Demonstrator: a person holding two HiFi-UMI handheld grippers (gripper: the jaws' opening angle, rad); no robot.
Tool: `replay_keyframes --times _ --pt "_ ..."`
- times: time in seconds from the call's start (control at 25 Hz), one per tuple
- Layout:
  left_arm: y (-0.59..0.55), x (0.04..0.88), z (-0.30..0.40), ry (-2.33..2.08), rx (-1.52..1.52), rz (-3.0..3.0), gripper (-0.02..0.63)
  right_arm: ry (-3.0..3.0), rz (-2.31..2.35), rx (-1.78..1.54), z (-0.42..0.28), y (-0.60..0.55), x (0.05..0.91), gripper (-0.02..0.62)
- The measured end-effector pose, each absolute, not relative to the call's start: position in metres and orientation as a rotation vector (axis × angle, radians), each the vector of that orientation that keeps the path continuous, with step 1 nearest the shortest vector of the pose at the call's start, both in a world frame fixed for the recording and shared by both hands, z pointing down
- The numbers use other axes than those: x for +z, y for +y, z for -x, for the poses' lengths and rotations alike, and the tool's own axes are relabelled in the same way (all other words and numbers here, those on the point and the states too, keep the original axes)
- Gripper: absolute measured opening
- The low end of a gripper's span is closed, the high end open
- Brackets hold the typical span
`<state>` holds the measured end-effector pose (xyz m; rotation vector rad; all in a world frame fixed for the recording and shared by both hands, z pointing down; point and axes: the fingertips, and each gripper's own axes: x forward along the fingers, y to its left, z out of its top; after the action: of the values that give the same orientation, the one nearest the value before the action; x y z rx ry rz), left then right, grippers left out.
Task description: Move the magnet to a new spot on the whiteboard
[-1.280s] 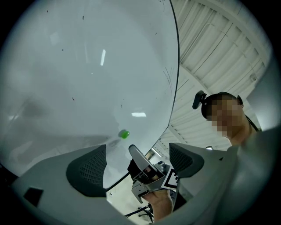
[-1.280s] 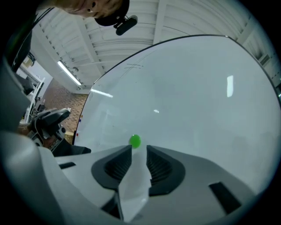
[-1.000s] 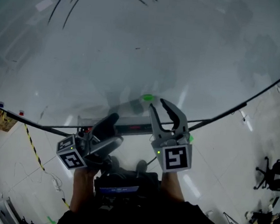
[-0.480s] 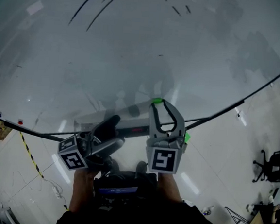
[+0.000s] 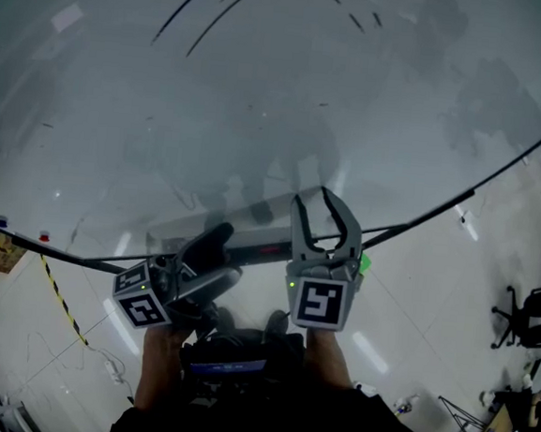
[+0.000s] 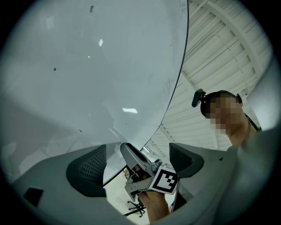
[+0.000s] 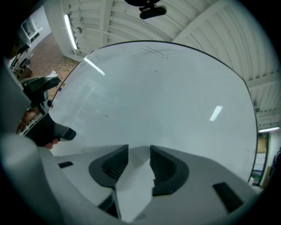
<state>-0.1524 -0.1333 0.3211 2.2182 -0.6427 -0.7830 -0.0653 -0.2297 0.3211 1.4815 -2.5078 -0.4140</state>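
**Release at the whiteboard, magnet out of sight**

The right gripper (image 5: 311, 203) stood with its tips at the whiteboard (image 5: 263, 87), low on the board near the dark bottom frame (image 5: 440, 211). Its jaws were opening, and its own view showed only bare white board in the gap between them. The left gripper (image 5: 212, 257) hung just beside it, lower and off the board, jaws wide apart and holding nothing.

No view showed the magnet. It may have sat on the board behind the right jaw tips, but that could not be told. The step looked like the let-go at the new spot. If so, the next move called for a straight pull back off the board, so that neither jaw dragged the magnet sideways.

The board was smooth, glossy and pale, and it threw back ceiling lights. Thin dark marker strokes (image 5: 190, 10) ran near its top. The jaws were curved grey plastic with dark ribbed pads (image 7: 115, 165), and a cube (image 5: 320, 302) with square black-and-white markers sat behind the right pair.
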Motion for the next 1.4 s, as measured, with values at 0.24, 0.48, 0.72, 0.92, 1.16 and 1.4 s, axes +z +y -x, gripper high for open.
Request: replay_keyframes --times 0.24,0.48,0.72,0.92,1.16,1.4 --pt "-0.145 0.317 0.147 -0.657 -0.801 -2.247 0.440 -2.650 -1.599 -0.230 -0.020 -0.258 0.300 0.184" --pt "-0.139 0.340 0.148 -0.688 -0.735 -2.237 0.440 -2.640 -1.712 0.138 -0.097 -0.245 0.367 0.184" --pt "-0.140 0.350 0.107 -0.667 -0.676 -2.225 0.440 -2.572 -1.593 0.383 -0.115 -0.242 0.468 0.183" --pt "-0.138 0.362 0.098 -0.702 -0.653 -2.190 0.440 -2.339 -1.283 0.404 -0.081 -0.235 0.592 0.184" --pt "-0.131 0.373 0.105 -0.758 -0.665 -2.135 0.440 -2.199 -1.040 0.468 -0.037 -0.230 0.700 0.184" --pt "-0.129 0.377 0.124 -0.841 -0.686 -2.123 0.440 -2.096 -1.019 0.390 -0.024 -0.248 0.733 0.184"
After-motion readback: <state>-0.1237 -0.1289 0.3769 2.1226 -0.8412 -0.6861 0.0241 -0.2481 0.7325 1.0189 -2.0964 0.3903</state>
